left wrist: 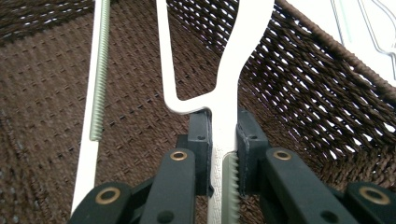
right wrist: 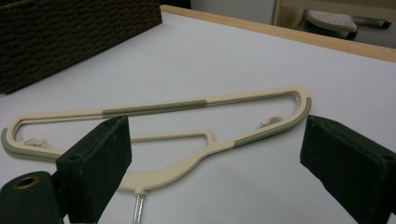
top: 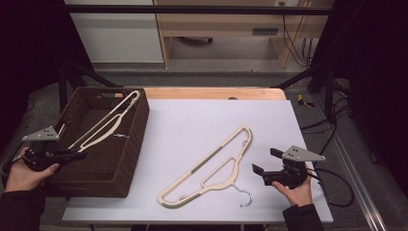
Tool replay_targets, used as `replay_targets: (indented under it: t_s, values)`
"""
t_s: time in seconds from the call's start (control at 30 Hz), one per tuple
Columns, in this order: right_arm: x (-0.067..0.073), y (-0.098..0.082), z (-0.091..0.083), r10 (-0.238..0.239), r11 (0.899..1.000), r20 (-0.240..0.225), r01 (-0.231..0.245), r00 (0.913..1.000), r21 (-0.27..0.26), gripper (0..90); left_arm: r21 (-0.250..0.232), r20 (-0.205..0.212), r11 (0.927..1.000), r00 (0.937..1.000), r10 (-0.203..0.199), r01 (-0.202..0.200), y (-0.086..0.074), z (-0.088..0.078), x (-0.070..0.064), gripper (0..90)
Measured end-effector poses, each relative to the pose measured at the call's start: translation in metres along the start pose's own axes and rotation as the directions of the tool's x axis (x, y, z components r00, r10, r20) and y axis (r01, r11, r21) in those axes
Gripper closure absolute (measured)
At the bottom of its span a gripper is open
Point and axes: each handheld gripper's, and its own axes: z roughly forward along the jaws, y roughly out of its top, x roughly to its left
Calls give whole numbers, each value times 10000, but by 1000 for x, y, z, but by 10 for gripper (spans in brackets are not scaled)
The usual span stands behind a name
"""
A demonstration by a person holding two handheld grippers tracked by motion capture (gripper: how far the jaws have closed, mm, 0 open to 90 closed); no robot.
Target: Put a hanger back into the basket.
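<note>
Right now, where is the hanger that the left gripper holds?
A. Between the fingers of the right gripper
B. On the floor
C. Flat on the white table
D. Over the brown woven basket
D: the left gripper is shut on the hanger, which slants over the woven basket.

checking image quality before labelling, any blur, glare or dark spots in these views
High view: dark, murky edges, soft detail, evenly lit white table sheet. Left gripper view: cream plastic hanger overexposed, black jaws close and slightly soft, brown woven basket sharp. Right gripper view: near jaws blurred, cream hanger on the table sharp.
</note>
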Motion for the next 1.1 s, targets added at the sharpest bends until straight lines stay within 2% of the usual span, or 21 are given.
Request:
replay_targets:
  t_s: [0.1,0.23,0.27,0.3,0.4,0.5,0.53,0.57,0.6,0.67,0.77,0.83,0.87,0.9,1.0,1.1]
  values:
    - [0,0,0,-13,10000,-19,13,10000,3,93,-18,-25,10000,10000,-85,85,-2,0,3,786]
    - [0,0,0,7,10000,-9,-7,10000,14,93,268,-12,9996,10000,-57,57,-6,7,5,779]
    - [0,0,0,26,10000,-6,-26,10000,42,93,364,-54,9993,9999,-94,95,-7,9,6,776]
    - [0,0,0,26,10000,-6,-26,10000,42,93,669,-151,9978,9999,14,-4,-8,11,7,776]
    - [0,0,0,-9,10000,-12,9,10000,27,93,935,-290,9954,9995,-161,188,-10,14,7,763]
    - [0,0,0,5,10000,-22,-4,10000,31,93,1270,-512,9919,9987,-12,77,-7,16,3,761]
    - [1,0,0,15,10000,-24,-15,10000,45,93,1484,-490,9889,9988,19,53,-6,17,2,764]
    - [1,0,0,15,10000,-24,-15,10000,45,93,1399,-454,9901,9989,-72,134,-6,19,0,764]
    - [0,0,0,-12,10000,-23,12,10000,23,92,1617,-286,9868,9996,-18,64,-6,18,0,769]
    - [0,0,-1,-36,10000,-43,36,10000,28,93,1618,-199,9868,9998,13,19,-7,17,0,770]
    - [0,0,-1,-36,10000,-38,36,10000,28,92,1356,-3,9902,9994,-345,343,-10,18,3,770]
    - [0,0,-1,-42,10000,-38,42,10000,37,93,1321,-295,9899,9984,-481,516,-9,18,4,765]
    - [0,0,0,-20,10000,-11,20,10000,18,93,1154,-719,9911,9957,-583,664,-8,19,2,757]
    - [0,0,0,-24,10000,-8,24,10000,22,93,1251,-904,9897,9942,-588,699,-7,19,3,743]
    - [0,0,0,-21,10000,-20,21,10000,21,93,1525,-1212,9840,9899,-738,920,-7,21,3,695]
    - [0,0,0,-30,10000,-8,30,10000,17,93,1508,-1427,9838,9869,-757,973,-8,21,1,664]
